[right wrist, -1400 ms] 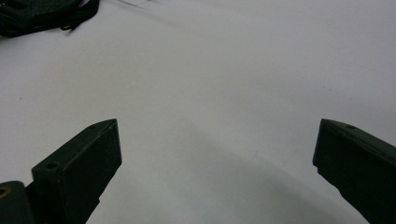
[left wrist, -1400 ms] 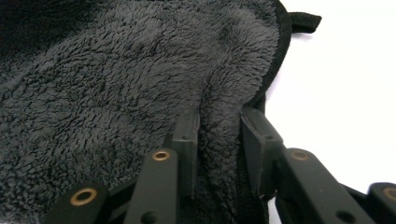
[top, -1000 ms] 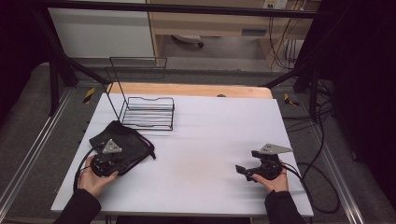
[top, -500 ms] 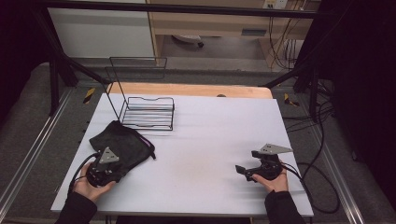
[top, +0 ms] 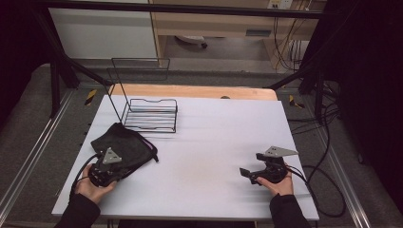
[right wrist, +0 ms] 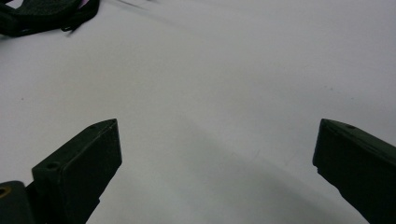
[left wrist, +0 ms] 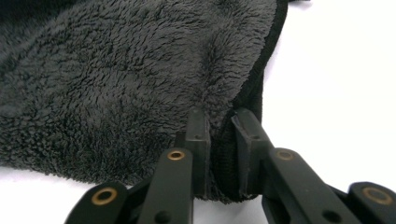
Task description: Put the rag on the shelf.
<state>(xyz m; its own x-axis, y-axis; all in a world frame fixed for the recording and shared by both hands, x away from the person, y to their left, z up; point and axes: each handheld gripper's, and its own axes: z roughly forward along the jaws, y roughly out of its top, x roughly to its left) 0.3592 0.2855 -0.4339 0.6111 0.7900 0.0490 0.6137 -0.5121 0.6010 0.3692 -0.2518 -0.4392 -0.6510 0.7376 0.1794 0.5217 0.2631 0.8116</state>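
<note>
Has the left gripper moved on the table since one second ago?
Yes. The left gripper has drawn back toward the table's near edge, away from the wire rack, with the black fleece cloth between its jaws.

- Table (top: 214,156): white top, lying bare across its middle and right side.
- Wire rack (top: 151,118): black, standing upright near the table's far-left corner, its tall back frame rising at the far edge.
- Wooden strip (top: 199,91): running along the table's far edge.
- Yellow-and-black marker (top: 90,96): lying off the table's left far corner.
- Cables (top: 285,45): hanging beyond the far-right corner.
</note>
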